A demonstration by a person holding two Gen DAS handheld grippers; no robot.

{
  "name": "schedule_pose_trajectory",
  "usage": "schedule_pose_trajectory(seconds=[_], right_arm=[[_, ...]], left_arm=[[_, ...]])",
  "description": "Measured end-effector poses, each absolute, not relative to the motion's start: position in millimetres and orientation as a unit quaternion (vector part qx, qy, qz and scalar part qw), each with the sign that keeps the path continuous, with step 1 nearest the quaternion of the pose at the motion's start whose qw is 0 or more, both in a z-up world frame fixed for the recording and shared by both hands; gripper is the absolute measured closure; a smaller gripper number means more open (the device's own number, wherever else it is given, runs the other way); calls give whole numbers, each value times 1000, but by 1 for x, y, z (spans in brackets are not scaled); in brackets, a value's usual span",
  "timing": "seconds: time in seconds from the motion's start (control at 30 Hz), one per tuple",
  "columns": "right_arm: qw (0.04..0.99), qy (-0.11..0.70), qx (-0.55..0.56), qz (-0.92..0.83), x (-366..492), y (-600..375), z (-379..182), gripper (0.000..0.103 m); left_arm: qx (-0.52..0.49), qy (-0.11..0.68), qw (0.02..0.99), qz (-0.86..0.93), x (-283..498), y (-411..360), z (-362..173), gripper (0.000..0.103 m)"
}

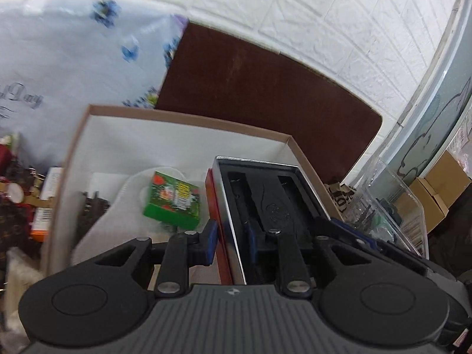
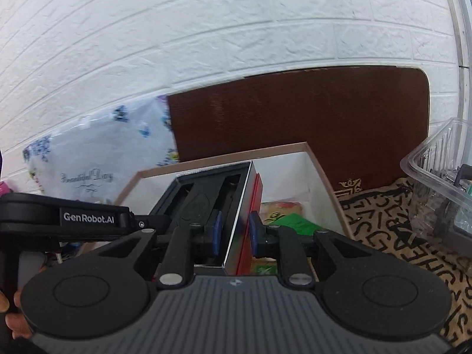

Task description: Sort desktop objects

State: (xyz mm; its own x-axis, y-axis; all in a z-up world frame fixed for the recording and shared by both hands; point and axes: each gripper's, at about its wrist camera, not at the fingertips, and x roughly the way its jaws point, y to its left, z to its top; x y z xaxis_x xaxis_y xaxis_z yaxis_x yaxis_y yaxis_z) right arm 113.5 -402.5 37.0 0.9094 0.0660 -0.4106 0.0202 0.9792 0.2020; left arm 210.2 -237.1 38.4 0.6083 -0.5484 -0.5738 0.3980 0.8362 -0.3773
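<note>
An open red case (image 1: 274, 200) with a silver rim and a black foam insert hangs over a cardboard box (image 1: 188, 121) with a white inside. My left gripper (image 1: 231, 236) is shut on the case's left wall, blue pads on either side of it. In the right wrist view the same red case (image 2: 206, 194) has its right wall clamped by my right gripper (image 2: 236, 233), which is shut on it. The left gripper's housing (image 2: 88, 218) shows at the left, with a hand (image 2: 11, 309) below it. In the cardboard box (image 2: 324, 177) lie a green packet (image 1: 172, 199) and a white pouch (image 1: 118, 221).
A brown board (image 2: 295, 112) leans on the white brick wall behind the box. A floral bag (image 1: 73, 67) stands at the left, above some clutter. At the right, a clear plastic container (image 2: 436, 177) holding small items sits on a letter-patterned cloth (image 2: 383, 221). Cardboard cartons (image 1: 436, 188) stand beyond it.
</note>
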Motion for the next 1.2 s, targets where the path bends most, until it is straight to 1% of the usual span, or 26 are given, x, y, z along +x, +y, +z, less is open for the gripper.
schedule_pose_trajectory(seconds=[0.1,0.17,0.23,0.3,0.37,0.4,0.43,0.57,0.6,0.63,0.67,0.73,0.77,0.87,0.97,1.07,1.1,1.2], right_arm=[[971,218,96,-2,138,-414,33,85],[967,241,79,-15,159,-419,26,85],[957,279,71,-14,175,-423,15,84],[961,272,57,-17,173,-422,8,82],[965,256,50,-26,166,-422,5,66],[967,247,54,-26,163,-423,4,56],[968,241,59,-27,160,-424,4,55],[970,235,63,-13,148,-424,5,52],[970,236,61,-10,147,-422,6,48],[970,237,58,-7,146,-420,6,43],[970,237,55,-5,145,-417,7,40],[972,231,49,-7,141,-412,10,21],[973,227,48,-9,139,-411,11,18],[974,221,51,-8,133,-408,15,17],[974,221,48,-7,127,-405,19,13],[975,219,40,-11,117,-402,24,10],[975,218,39,-13,113,-401,25,6],[976,213,30,-20,99,-397,29,3]], left_arm=[[-103,376,880,-271,235,-259,26,82],[-101,391,875,-267,248,-268,19,72],[-97,402,871,-266,252,-271,17,35],[-96,382,879,-269,247,-267,17,24],[-90,363,887,-271,242,-263,19,21],[-84,363,888,-271,242,-263,20,17],[-82,364,888,-270,242,-261,21,12],[-83,363,892,-258,239,-253,25,9],[-81,363,892,-255,239,-254,25,9],[-79,363,893,-254,236,-252,26,9],[-75,361,894,-255,234,-251,27,9],[-67,354,897,-256,228,-248,29,9],[-63,350,899,-255,225,-246,30,9],[-53,340,905,-252,216,-242,36,9],[-46,329,911,-245,205,-238,43,9],[-33,317,918,-235,189,-233,48,5],[-27,312,921,-230,184,-232,49,5],[-17,295,929,-222,165,-227,50,1]])
